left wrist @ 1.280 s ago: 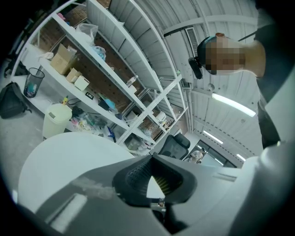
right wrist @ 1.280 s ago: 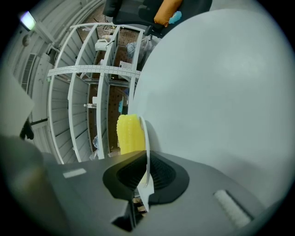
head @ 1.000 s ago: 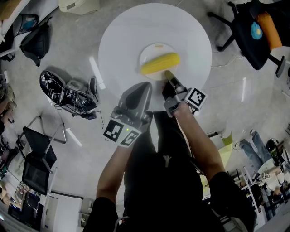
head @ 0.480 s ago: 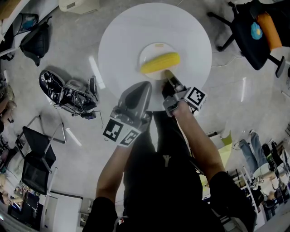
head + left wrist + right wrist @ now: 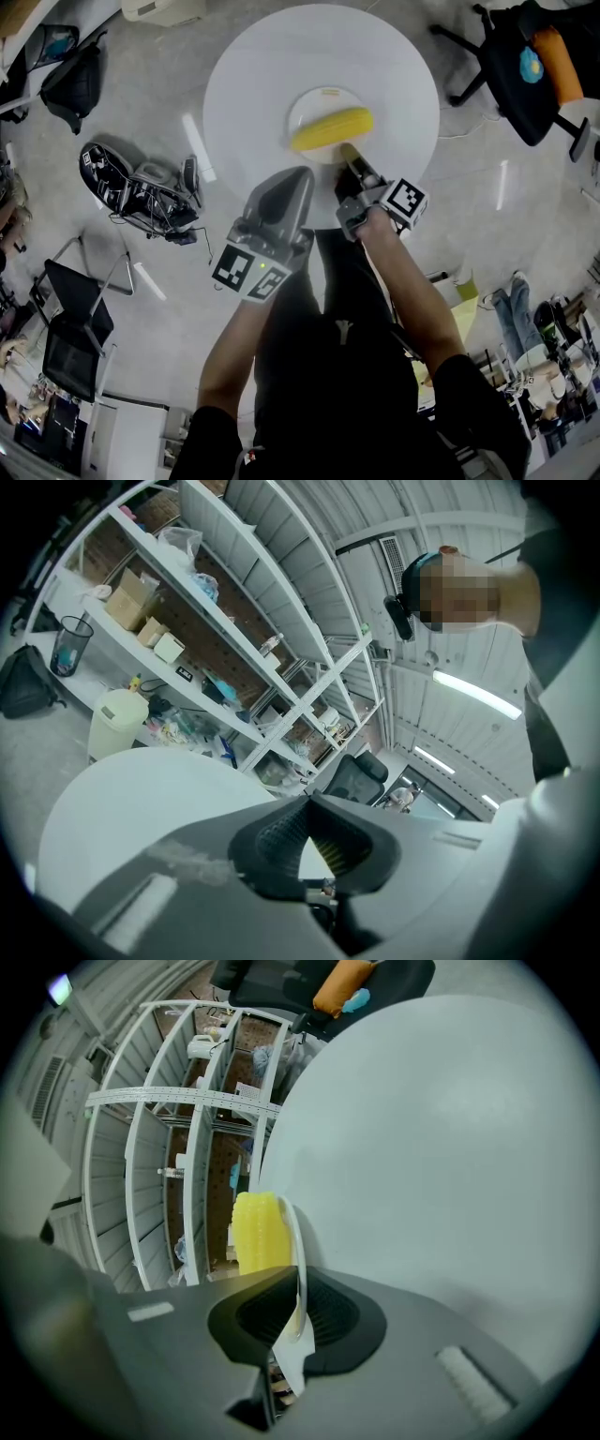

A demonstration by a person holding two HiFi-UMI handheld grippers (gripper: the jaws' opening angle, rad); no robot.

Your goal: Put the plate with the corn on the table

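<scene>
A white plate (image 5: 322, 100) with a yellow corn cob (image 5: 331, 129) lies on the round white table (image 5: 253, 84), a little right of its middle. My right gripper (image 5: 349, 159) reaches in from the near side and is shut on the plate's near rim. In the right gripper view the thin rim (image 5: 296, 1269) stands edge-on between the pads, with the corn (image 5: 258, 1232) just beyond and the table top (image 5: 450, 1147) beside it. My left gripper (image 5: 291, 183) hovers over the table's near edge, shut, with nothing between its jaws (image 5: 309, 832).
A black office chair (image 5: 525, 66) holding an orange thing stands at the upper right. Bags and cabled gear (image 5: 141, 192) lie on the floor to the left, with another black chair (image 5: 75, 337) below them. White shelving (image 5: 216, 639) stands beyond the table.
</scene>
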